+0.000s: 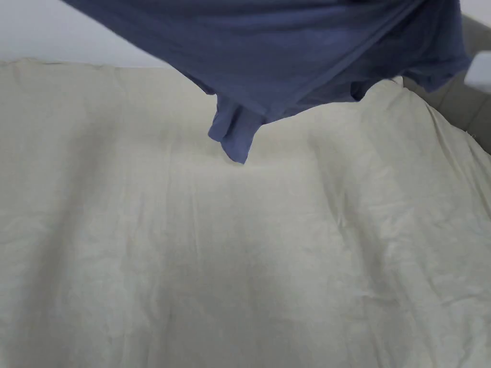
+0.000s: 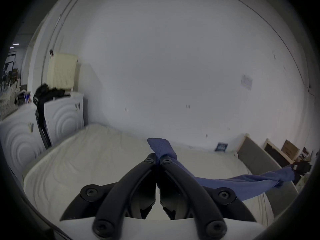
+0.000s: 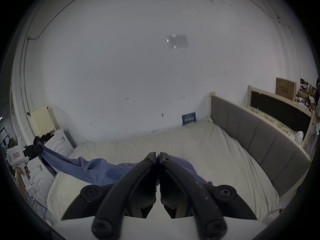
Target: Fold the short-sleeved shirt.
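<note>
Above the cream-sheeted bed (image 1: 230, 249), the blue short-sleeved shirt (image 1: 297, 52) hung in the air, stretched between the two grippers, with one loose part dangling toward the sheet without clearly touching it.

At the left, the left gripper (image 2: 158, 159) had its jaws clenched on a hemmed corner of the shirt, a tab of cloth standing out past the tips. From there the fabric ran as a twisted band across to the right gripper (image 3: 158, 156), whose jaws were likewise pressed together on cloth bunched at the tips.

The step in hand was judged to be spreading the garment before laying it flat. To do it well, both grips would need to hold firm while the hands drew apart enough to take out the twist, then lower together so the hanging edge met the sheet first.

On room: white appliances (image 2: 65, 117) stood just beside the bed's left end, the wall (image 2: 173, 70) ran along the far edge, and a grey padded headboard (image 3: 256, 139) bounded the right. The sheet itself lay bare and wrinkled, giving ample laying space; the near edge could not be judged.
</note>
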Demonstrator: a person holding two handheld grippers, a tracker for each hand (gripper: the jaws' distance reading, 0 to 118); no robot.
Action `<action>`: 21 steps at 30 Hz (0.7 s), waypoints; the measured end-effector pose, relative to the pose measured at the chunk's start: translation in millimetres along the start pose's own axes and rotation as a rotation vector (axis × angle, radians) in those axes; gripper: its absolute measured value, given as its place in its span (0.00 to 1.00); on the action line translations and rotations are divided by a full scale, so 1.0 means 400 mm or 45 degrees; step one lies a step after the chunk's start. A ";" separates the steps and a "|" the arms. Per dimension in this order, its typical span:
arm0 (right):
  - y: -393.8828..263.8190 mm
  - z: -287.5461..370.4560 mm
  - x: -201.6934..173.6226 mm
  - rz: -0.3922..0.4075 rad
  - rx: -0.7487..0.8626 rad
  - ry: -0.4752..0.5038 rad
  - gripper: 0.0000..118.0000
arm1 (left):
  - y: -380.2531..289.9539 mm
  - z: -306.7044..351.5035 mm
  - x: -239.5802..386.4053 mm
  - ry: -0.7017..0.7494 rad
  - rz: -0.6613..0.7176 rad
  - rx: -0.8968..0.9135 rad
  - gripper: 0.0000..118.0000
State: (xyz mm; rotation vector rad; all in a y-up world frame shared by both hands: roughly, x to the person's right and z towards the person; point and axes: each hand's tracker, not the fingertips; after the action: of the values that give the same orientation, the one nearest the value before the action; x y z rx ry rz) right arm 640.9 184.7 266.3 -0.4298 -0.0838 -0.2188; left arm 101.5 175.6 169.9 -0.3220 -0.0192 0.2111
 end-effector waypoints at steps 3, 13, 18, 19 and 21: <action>-0.168 0.019 0.041 -0.009 -0.106 0.022 0.04 | -0.189 0.021 -0.050 0.007 -0.014 -0.141 0.02; -0.750 0.017 0.160 -0.133 -0.548 0.008 0.04 | -0.819 0.068 -0.236 0.168 0.174 -0.714 0.02; -0.896 0.022 0.183 -0.194 -0.645 -0.037 0.05 | -0.951 0.103 -0.284 0.247 0.242 -0.815 0.32; -0.905 0.028 0.182 -0.198 -0.650 -0.046 0.08 | -0.961 0.108 -0.289 0.285 0.236 -0.814 0.57; -0.912 0.035 0.181 -0.180 -0.653 -0.073 0.38 | -0.966 0.115 -0.299 0.309 0.217 -0.805 0.96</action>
State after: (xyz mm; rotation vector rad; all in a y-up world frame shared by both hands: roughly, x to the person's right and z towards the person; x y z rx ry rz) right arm 627.8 -146.7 435.6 -0.9427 -0.1146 -0.3694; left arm 60.8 -193.1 337.3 -0.9796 0.1853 0.3325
